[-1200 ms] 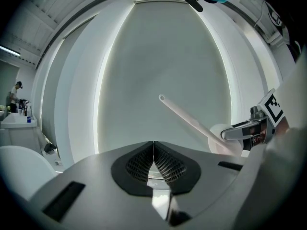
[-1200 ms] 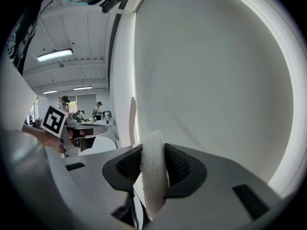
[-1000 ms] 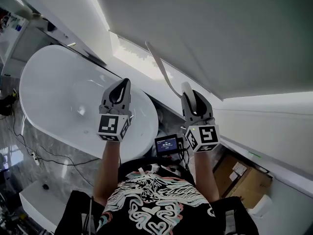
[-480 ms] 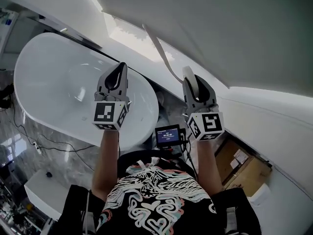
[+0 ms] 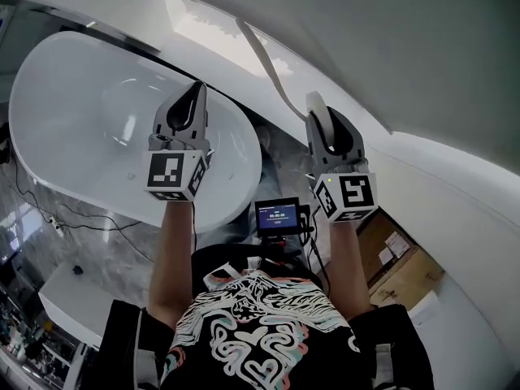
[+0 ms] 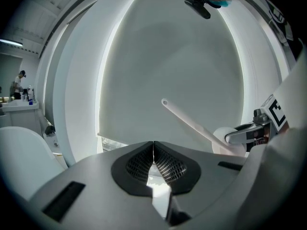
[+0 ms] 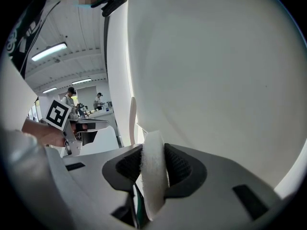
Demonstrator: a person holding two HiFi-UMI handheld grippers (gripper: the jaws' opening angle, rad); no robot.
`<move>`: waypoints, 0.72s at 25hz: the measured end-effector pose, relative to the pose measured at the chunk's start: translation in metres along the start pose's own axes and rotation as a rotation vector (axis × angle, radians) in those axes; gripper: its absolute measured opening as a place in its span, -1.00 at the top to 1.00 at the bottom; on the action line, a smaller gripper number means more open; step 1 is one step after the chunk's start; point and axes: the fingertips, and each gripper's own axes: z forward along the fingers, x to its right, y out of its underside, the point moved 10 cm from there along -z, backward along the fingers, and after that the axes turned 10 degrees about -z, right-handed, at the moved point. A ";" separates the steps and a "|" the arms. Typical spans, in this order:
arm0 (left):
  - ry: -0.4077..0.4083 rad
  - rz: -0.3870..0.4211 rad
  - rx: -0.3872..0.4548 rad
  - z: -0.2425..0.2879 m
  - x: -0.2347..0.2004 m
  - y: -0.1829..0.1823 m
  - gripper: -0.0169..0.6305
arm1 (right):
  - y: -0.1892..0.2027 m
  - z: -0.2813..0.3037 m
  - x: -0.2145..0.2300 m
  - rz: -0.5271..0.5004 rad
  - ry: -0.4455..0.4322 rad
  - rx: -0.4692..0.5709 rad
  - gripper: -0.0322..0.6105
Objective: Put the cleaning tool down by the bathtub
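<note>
Cleaning tool [image 5: 265,70]: hanging in the air just beside the bathtub [image 5: 97,104], not yet set down, its long thin handle angling up past the tub's end.
Right gripper [image 5: 318,106]: jaws are standing partway apart and pinching the tool's white fleecy pad.
Left gripper [image 5: 196,89]: jaws are meeting on nothing, hovering over the bathtub's rim.
Handling, judged: probably light, with a stiff handle and a soft pad that is yielding under the jaws. Gripping nearer the handle joint would steady it.
Containers: the bathtub is showing no loose item inside. The cardboard box [image 5: 398,276], well apart from the bathtub, is hiding its contents.
</note>
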 end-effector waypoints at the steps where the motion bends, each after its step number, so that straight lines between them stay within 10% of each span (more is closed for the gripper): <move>1: -0.002 -0.001 -0.004 0.002 -0.002 0.003 0.90 | 0.002 0.001 0.000 -0.002 -0.001 -0.007 0.47; 18: -0.032 -0.021 -0.073 0.036 -0.032 0.054 0.90 | 0.045 0.052 0.002 0.013 -0.059 -0.067 0.47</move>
